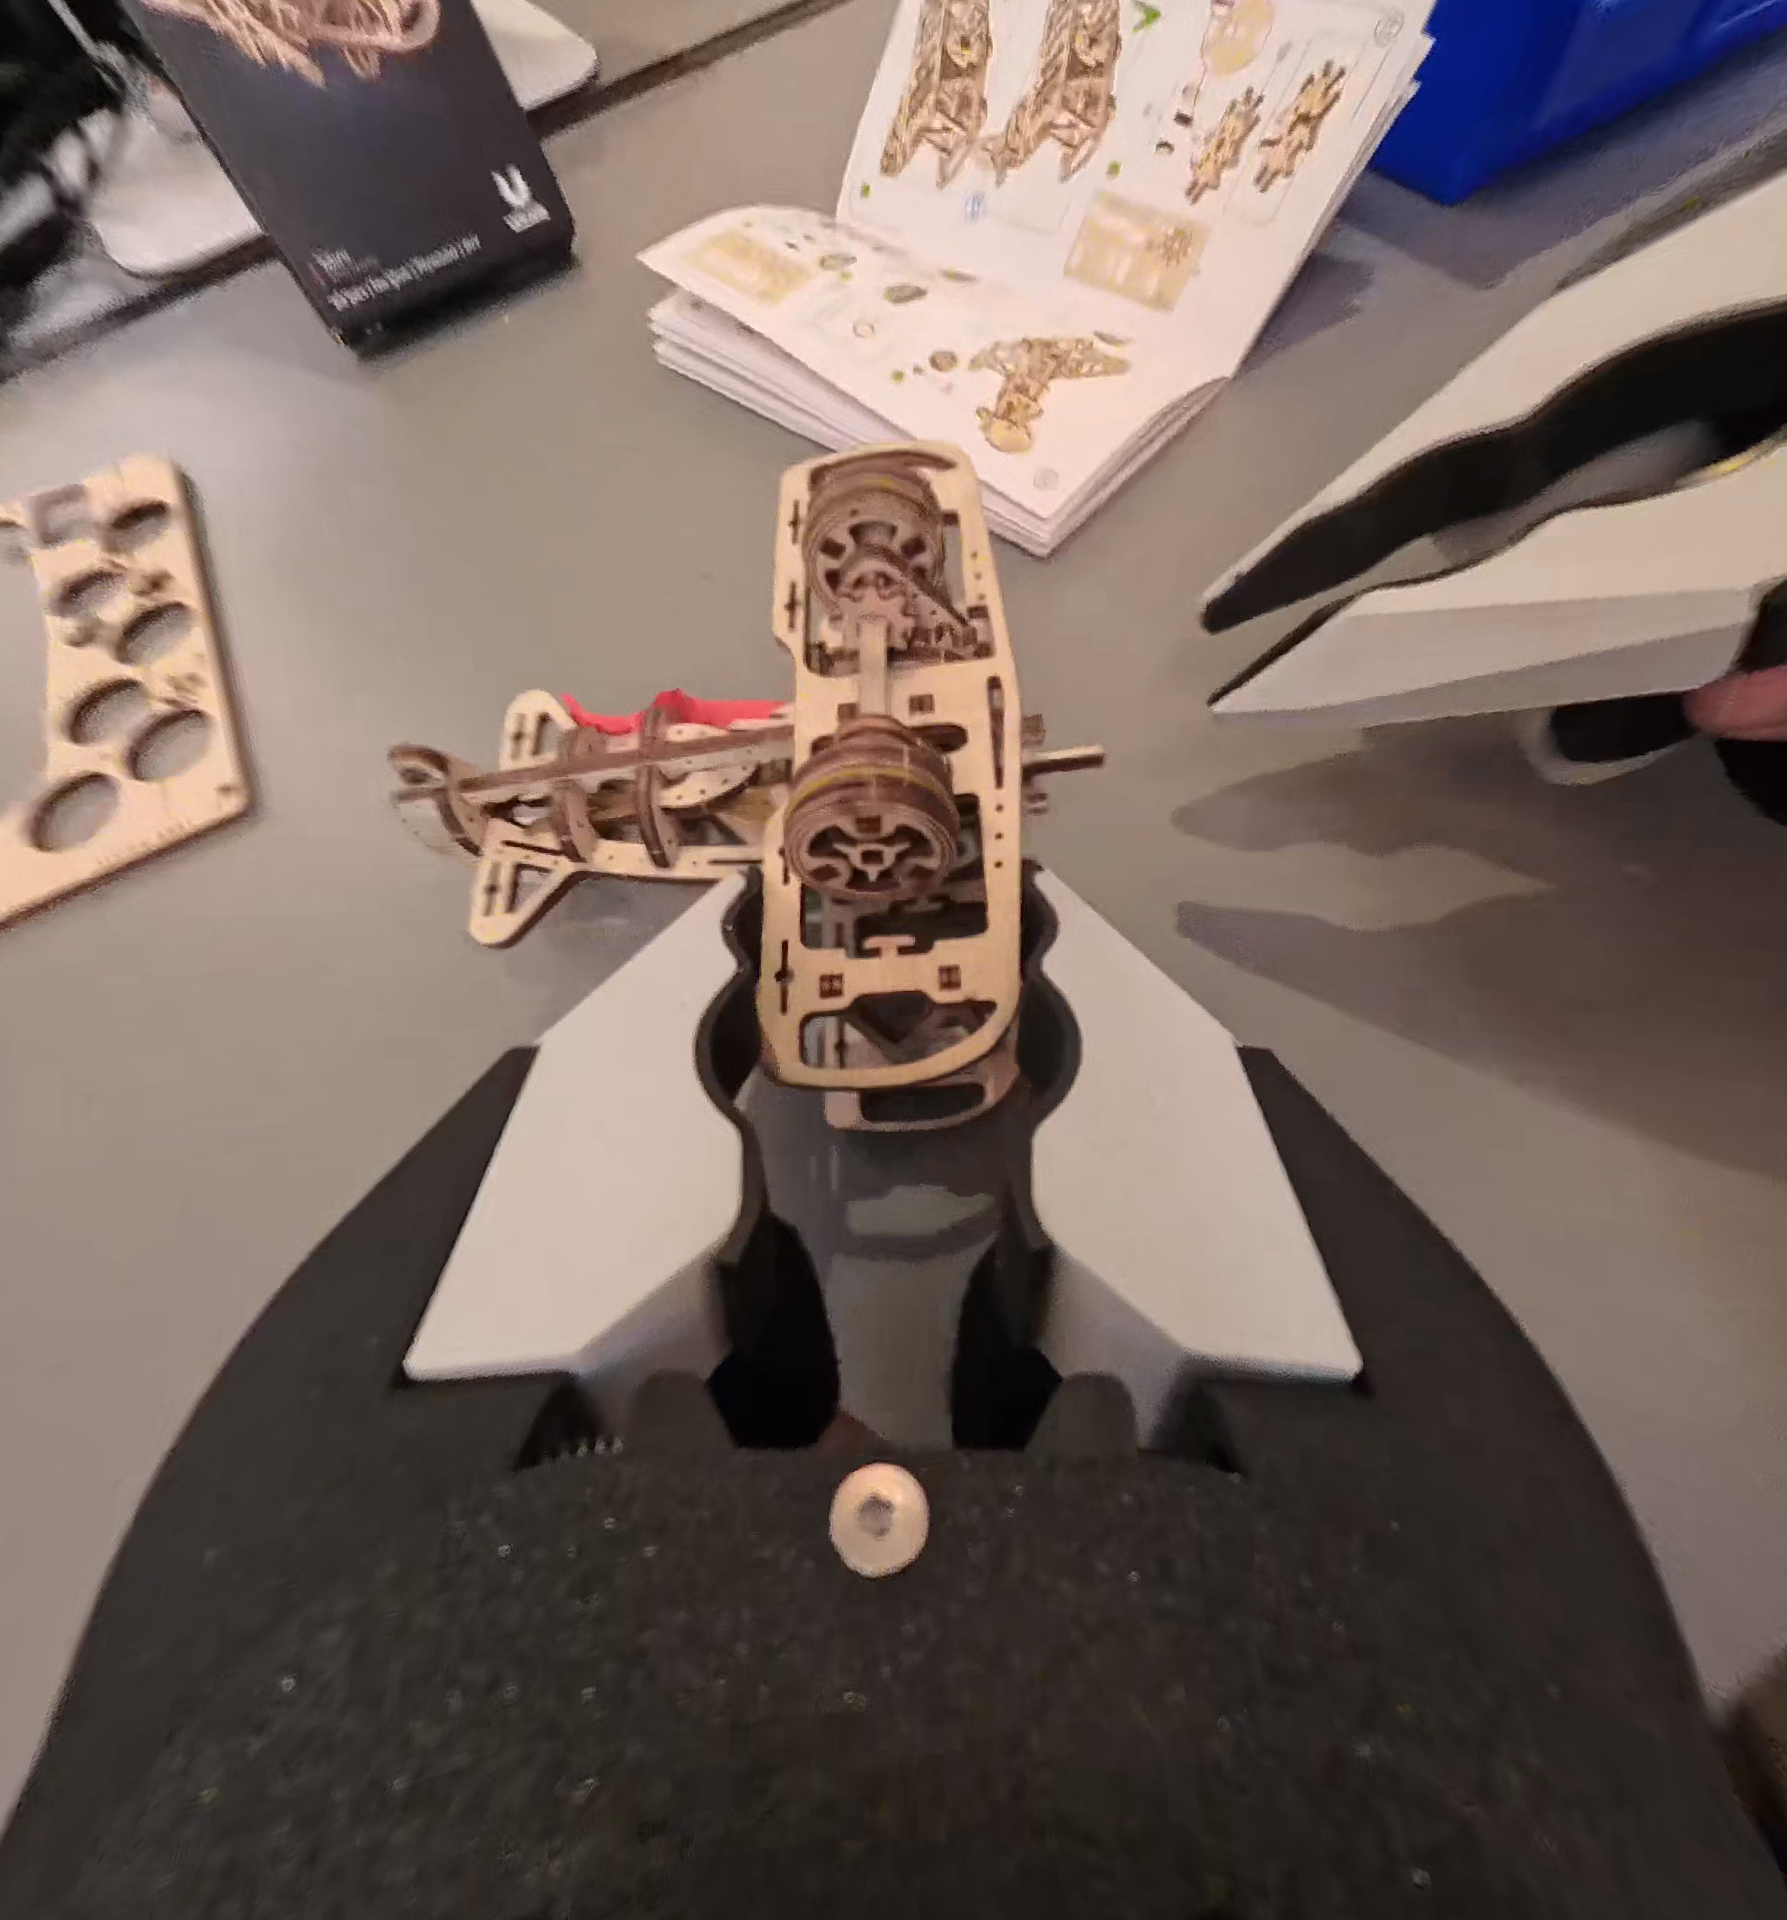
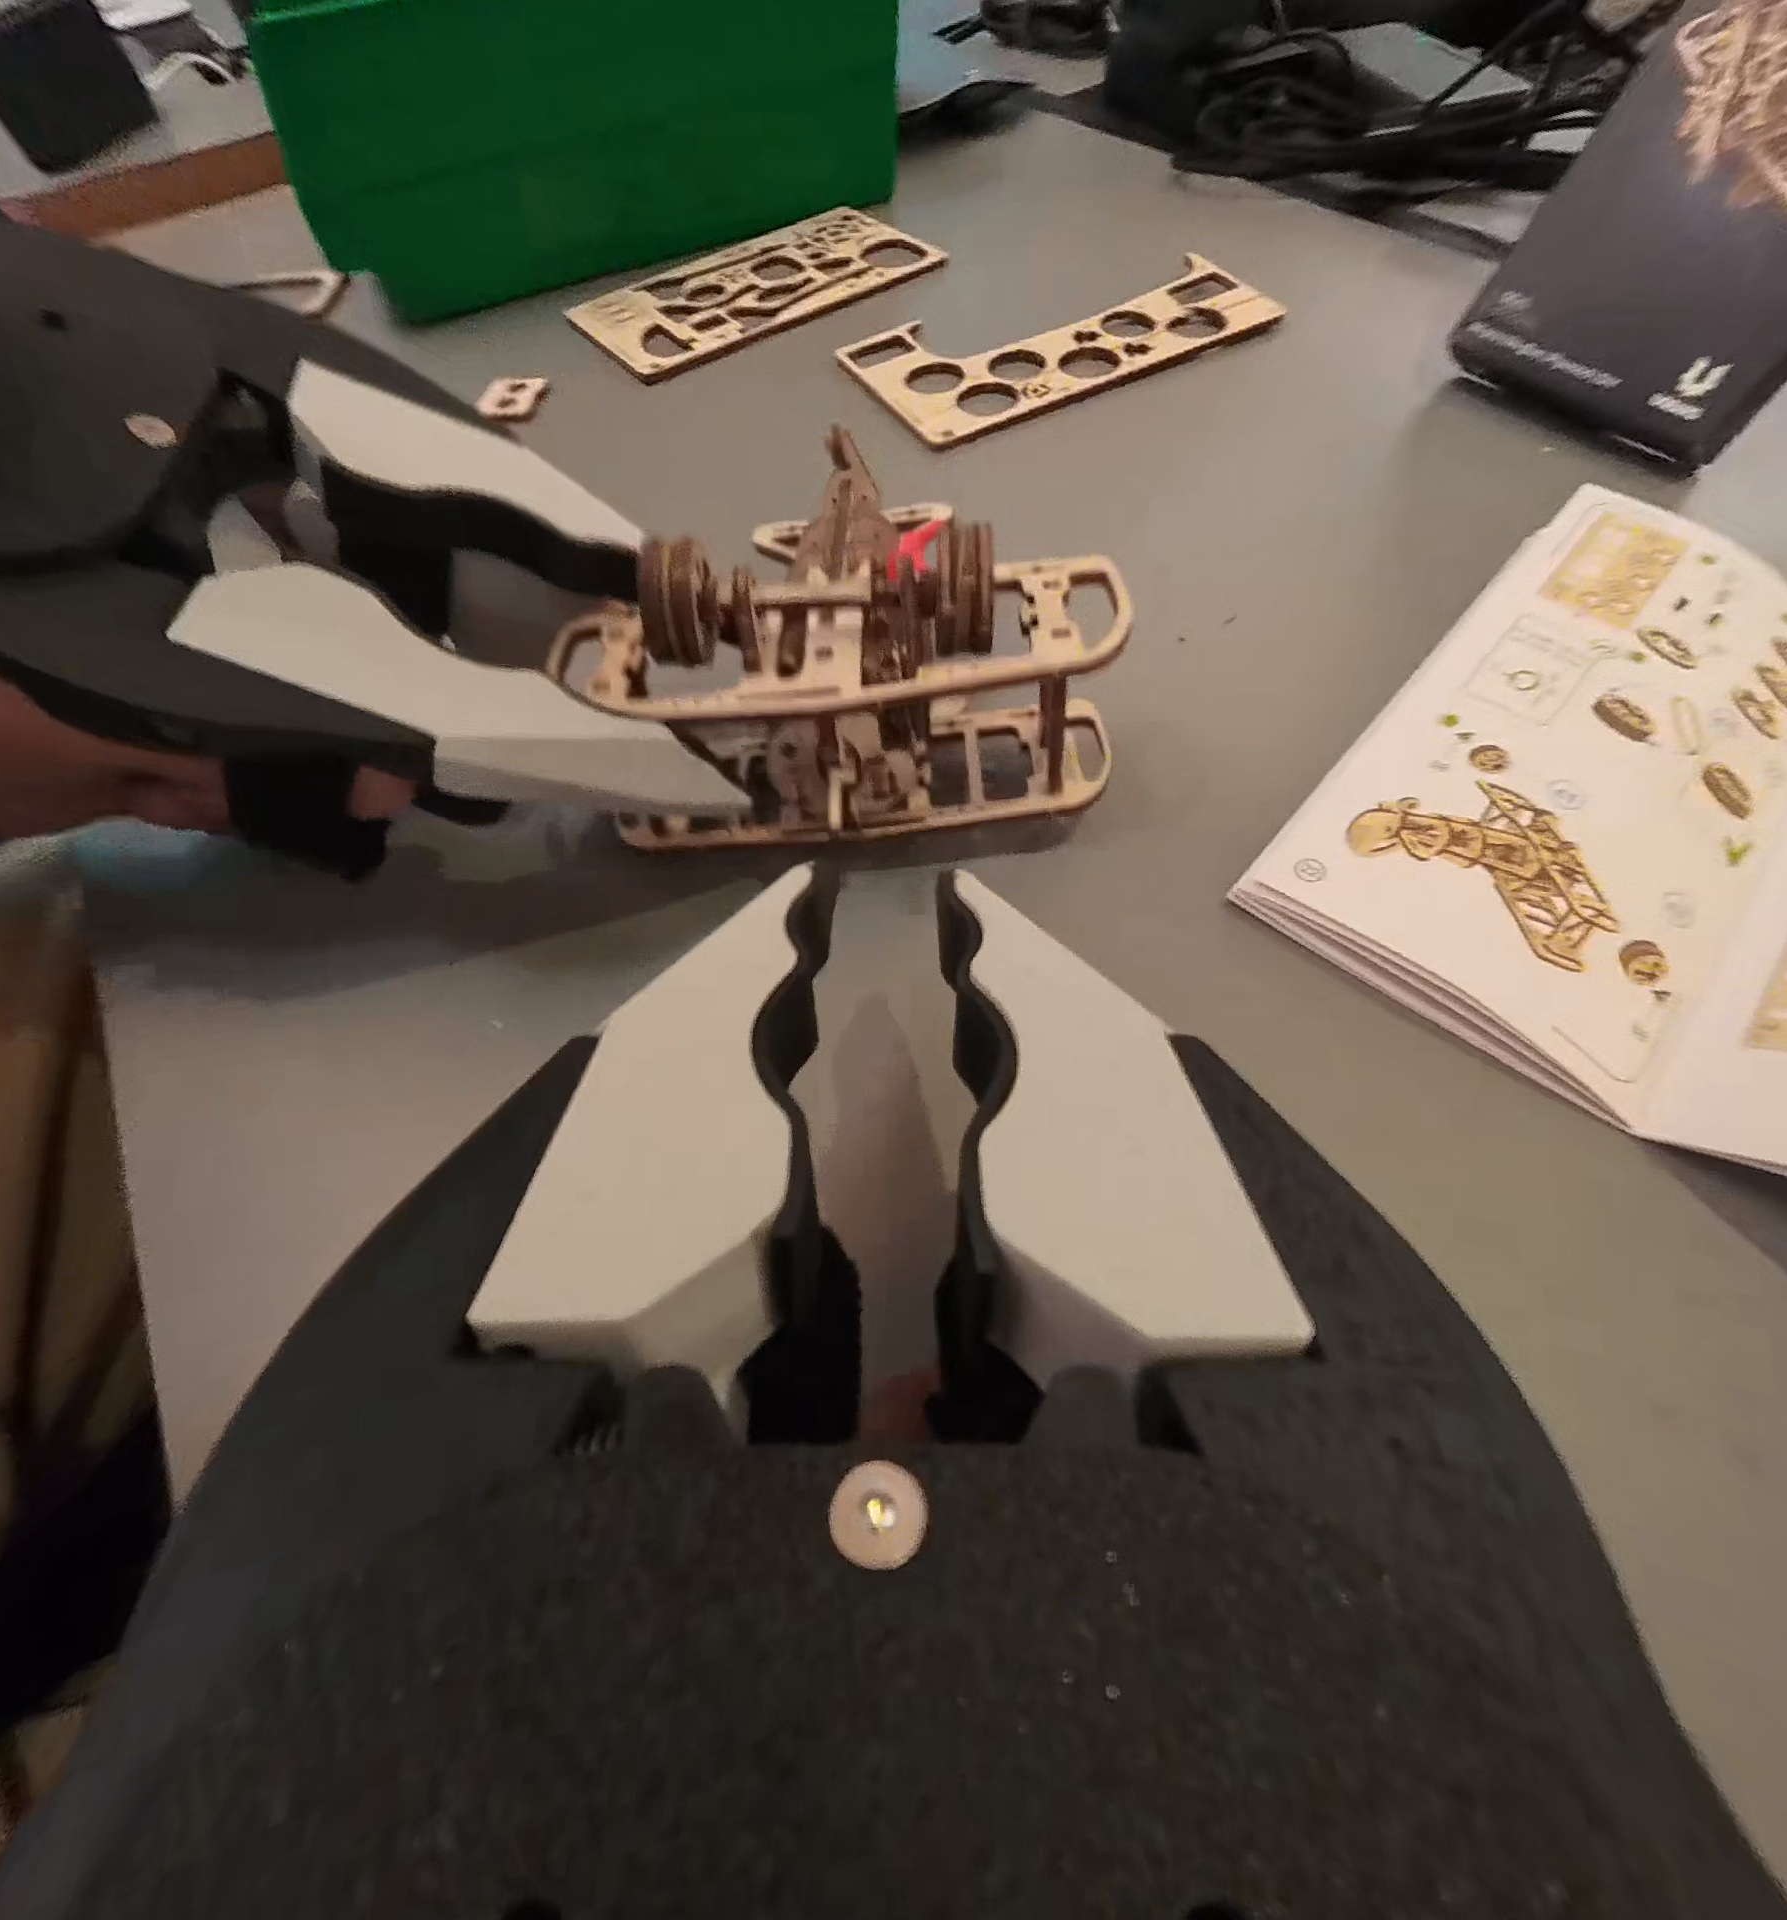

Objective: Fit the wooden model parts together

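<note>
A wooden biplane model (image 1: 894,665) has two wing plates, two wheels on an axle and a fuselage with a red piece (image 1: 681,712) running off to the left. My left gripper (image 1: 889,935) is shut on one end of its wings. In the right wrist view the left gripper (image 2: 660,675) comes in from the left, clamping the model (image 2: 847,675) close over the grey table; I cannot tell whether it touches. My right gripper (image 2: 884,883) is open by a narrow gap and empty, its tips just short of the model. It also shows at the right of the left wrist view (image 1: 1216,655).
An open instruction booklet (image 1: 1024,260) (image 2: 1543,831) lies beside the model. A black box (image 1: 369,156) (image 2: 1678,239) stands behind. Punched-out wooden sheets (image 1: 110,675) (image 2: 1055,353) (image 2: 754,291) and a small loose piece (image 2: 513,398) lie on the table. A green box (image 2: 577,135) and a blue box (image 1: 1595,83) stand at the far edges.
</note>
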{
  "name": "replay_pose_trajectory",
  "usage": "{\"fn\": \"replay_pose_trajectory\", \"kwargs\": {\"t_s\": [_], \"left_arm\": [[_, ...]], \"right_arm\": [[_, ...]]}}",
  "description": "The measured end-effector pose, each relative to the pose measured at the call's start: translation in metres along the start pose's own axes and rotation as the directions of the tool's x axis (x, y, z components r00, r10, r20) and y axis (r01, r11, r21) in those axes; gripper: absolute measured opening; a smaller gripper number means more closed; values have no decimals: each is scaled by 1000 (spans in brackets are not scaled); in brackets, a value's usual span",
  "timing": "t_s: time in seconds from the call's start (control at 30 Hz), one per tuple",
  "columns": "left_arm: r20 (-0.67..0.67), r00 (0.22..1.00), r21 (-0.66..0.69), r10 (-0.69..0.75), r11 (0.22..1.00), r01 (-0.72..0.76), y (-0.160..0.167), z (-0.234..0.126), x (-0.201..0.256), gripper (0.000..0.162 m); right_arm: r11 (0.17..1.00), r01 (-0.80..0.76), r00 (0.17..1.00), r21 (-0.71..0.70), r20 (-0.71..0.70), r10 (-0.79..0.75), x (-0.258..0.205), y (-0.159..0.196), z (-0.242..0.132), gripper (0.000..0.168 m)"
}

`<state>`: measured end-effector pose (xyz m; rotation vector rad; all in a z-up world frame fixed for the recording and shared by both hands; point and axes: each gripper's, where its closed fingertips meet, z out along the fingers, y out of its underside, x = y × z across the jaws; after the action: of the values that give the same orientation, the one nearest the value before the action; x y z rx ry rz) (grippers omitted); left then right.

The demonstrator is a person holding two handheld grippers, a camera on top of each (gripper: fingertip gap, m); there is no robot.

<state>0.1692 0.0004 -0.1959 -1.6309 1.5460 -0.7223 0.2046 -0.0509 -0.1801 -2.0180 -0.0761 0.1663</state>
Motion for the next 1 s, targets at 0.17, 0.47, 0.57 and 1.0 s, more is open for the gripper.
{"fn": "replay_pose_trajectory", "kwargs": {"t_s": [0.17,0.47,0.57,1.0], "left_arm": [[-84,995,-39,59,997,-62,2,-20,26,75],[-474,579,77,664,686,-724,-47,-52,-27,61],[-628,336,43,702,463,-885,-24,-9,-46,68],[-783,168,58,598,339,-939,-5,12,-33,69]], "right_arm": [[996,84,995,-38,52,-82,6,5,-7,16],[980,198,971,-8,139,-195,8,-1,-3,17],[975,217,964,-39,167,-207,10,5,3,15],[980,192,969,-41,169,-183,10,5,5,17]]}}
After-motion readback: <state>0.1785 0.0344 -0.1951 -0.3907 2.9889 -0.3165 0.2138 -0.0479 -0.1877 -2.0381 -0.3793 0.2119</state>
